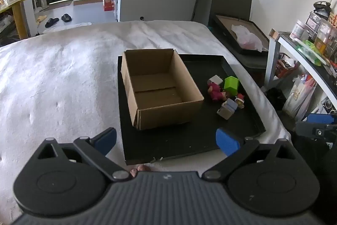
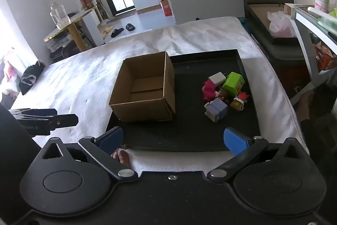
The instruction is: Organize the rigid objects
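Observation:
An empty open cardboard box (image 1: 160,88) (image 2: 145,88) stands on the left part of a black tray (image 1: 189,140) (image 2: 189,132) that lies on a white bed. On the tray's right part sits a cluster of small toys: a green cube (image 1: 231,85) (image 2: 233,83), a white block (image 1: 214,79) (image 2: 217,78), a pink figure (image 1: 215,91) (image 2: 209,90), a grey-blue block (image 1: 228,109) (image 2: 217,110) and a small red-capped figure (image 1: 240,100) (image 2: 240,101). My left gripper (image 1: 166,141) hangs open before the tray's near edge, holding nothing. My right gripper (image 2: 173,140) is open too, short of the toys.
The white bed (image 1: 63,77) (image 2: 84,77) stretches to the left and beyond the tray. To the right stand a dark box with a plastic bag (image 1: 246,37) (image 2: 278,24) and a cluttered shelf (image 1: 305,45). A person's toes (image 2: 121,157) show near the bed's front edge.

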Demonstrator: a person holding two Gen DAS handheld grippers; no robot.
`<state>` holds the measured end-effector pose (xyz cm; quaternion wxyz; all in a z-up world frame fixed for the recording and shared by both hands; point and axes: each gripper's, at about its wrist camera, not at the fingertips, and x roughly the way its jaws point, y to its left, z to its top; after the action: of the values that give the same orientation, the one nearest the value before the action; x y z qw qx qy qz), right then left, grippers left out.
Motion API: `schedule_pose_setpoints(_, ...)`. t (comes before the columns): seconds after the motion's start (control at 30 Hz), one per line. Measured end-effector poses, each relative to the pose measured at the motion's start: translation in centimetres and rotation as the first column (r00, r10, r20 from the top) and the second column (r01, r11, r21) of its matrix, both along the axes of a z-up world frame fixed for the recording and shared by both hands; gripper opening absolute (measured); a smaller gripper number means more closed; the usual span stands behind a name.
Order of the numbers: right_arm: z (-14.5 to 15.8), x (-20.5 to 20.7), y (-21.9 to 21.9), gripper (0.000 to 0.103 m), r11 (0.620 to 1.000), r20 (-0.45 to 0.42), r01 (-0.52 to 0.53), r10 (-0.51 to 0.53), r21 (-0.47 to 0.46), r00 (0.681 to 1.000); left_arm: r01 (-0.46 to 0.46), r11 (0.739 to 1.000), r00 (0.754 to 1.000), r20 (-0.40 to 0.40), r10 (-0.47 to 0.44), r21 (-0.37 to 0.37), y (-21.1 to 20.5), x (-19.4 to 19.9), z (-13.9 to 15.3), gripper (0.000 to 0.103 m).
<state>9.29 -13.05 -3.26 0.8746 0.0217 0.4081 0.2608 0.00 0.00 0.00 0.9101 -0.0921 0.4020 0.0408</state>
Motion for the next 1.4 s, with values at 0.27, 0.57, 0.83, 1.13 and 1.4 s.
schedule_pose_setpoints(0.27, 0.03, 0.02, -0.26, 0.103, 1.000, -0.004, 0.002, -0.002, -0.002, 1.000, 0.001, 1.000, 1.000, -0.007, -0.001, -0.002, -0.24, 0.00, -0.04, 0.100)
schedule_pose_setpoints(0.57, 0.29, -0.37, -0.27, 0.103, 1.000, -0.003, -0.005, 0.005, -0.010, 1.000, 0.004, 1.000, 1.000, -0.008, -0.004, 0.001, -0.65, 0.22, -0.03, 0.100)
schedule_pose_setpoints(0.83, 0.29, -0.43, -0.55, 0.103, 1.000, 0.000, 0.011, -0.011, -0.011, 1.000, 0.002, 1.000, 1.000, -0.005, -0.002, 0.003, -0.30, 0.21, 0.05, 0.100)
schedule_pose_setpoints(1.13, 0.72, -0.53, -0.27, 0.103, 1.000, 0.012, 0.011, -0.011, -0.026, 1.000, -0.006, 1.000, 1.000, 0.004, 0.006, -0.001, -0.13, 0.06, 0.07, 0.100)
schedule_pose_setpoints(1.4, 0.46, -0.39, -0.43, 0.103, 1.000, 0.009, 0.014, -0.014, -0.024, 1.000, -0.006, 1.000, 1.000, 0.004, 0.006, -0.004, -0.15, 0.03, 0.00, 0.100)
